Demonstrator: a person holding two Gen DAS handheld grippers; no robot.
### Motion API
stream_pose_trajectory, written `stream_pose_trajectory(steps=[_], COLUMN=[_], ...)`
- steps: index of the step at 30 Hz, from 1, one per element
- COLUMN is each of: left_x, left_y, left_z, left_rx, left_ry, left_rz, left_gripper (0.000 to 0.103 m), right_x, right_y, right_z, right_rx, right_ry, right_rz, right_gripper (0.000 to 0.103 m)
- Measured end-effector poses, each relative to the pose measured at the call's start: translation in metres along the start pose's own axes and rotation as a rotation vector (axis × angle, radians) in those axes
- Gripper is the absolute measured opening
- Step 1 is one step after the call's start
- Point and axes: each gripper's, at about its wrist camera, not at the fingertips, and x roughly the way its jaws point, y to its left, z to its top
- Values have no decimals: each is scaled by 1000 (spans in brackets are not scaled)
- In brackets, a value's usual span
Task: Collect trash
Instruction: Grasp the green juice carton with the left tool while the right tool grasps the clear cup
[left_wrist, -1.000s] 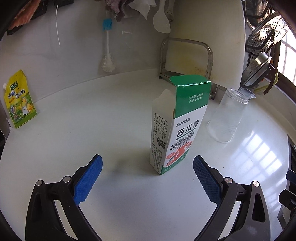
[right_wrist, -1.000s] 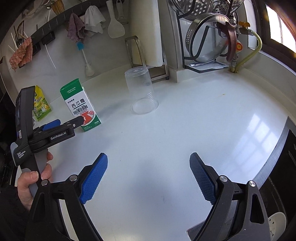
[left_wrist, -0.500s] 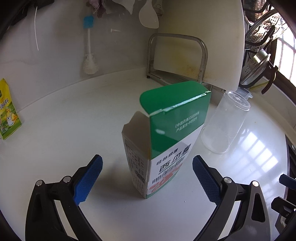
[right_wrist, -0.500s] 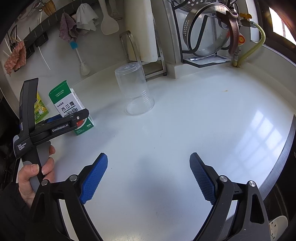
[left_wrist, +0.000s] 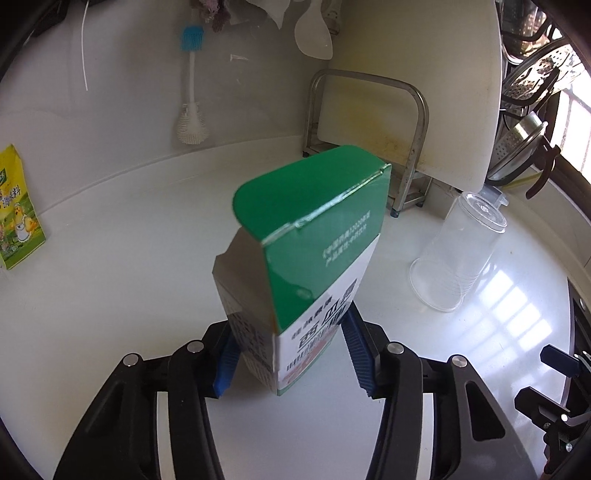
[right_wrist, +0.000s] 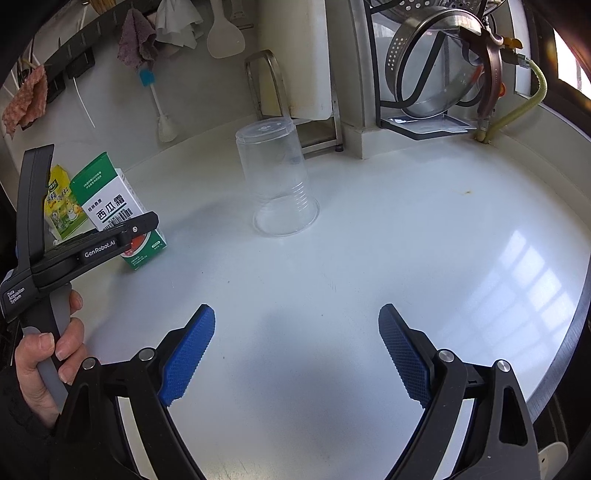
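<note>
Far left against the wall leaned a yellow seasoning pouch (left_wrist: 20, 206), untouched. Next to it, the left gripper (left_wrist: 288, 354) had just been closing and its blue pads now pinched the green-and-white carton (left_wrist: 314, 266) low on its sides; the carton stood upright on the white counter (left_wrist: 110, 277), seemingly not lifted yet. Further right, the clear plastic cup (right_wrist: 277, 177) sat upside down, untouched. The right gripper (right_wrist: 295, 354) hovered spread wide and empty. By my reckoning nothing was collected yet.
</note>
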Motion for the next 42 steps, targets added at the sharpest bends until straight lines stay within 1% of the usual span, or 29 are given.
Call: stream_pose_trajectory(steps=[6, 13, 18, 21, 24, 28, 31, 35, 39, 42], left_x=[-9, -2, 1, 3, 6, 4, 4, 6, 6, 6], left_y=[12, 25, 33, 36, 37, 36, 36, 35, 35, 35], left_z=[3, 6, 6, 6, 5, 5, 5, 5, 5, 5], left_rx=[-18, -40, -66, -78, -83, -87, -84, -79, -74, -73], left_ry=[-49, -33, -30, -20, -10, -16, -15, -8, -9, -10], left_rz=[110, 188, 194, 189, 186, 189, 190, 189, 192, 191], left_gripper=[50, 50, 50, 50, 50, 50, 50, 50, 50, 50], right_x=[14, 33, 42, 53, 64, 73, 80, 87, 93, 97], right_y=[14, 23, 25, 29, 33, 34, 34, 36, 41, 43], right_z=[15, 35, 51, 59, 65, 71, 76, 82, 86, 88], right_rx=[-26, -25, 2, -12, -27, -23, -15, -10, -26, -35], right_ry=[-24, -43, -77, -81, -67, -67, -64, -61, -66, -55], right_rz=[-25, -47, -51, -71, -82, -111, -147, -150, -178, -177], right_gripper=[86, 86, 86, 86, 86, 86, 86, 86, 86, 85])
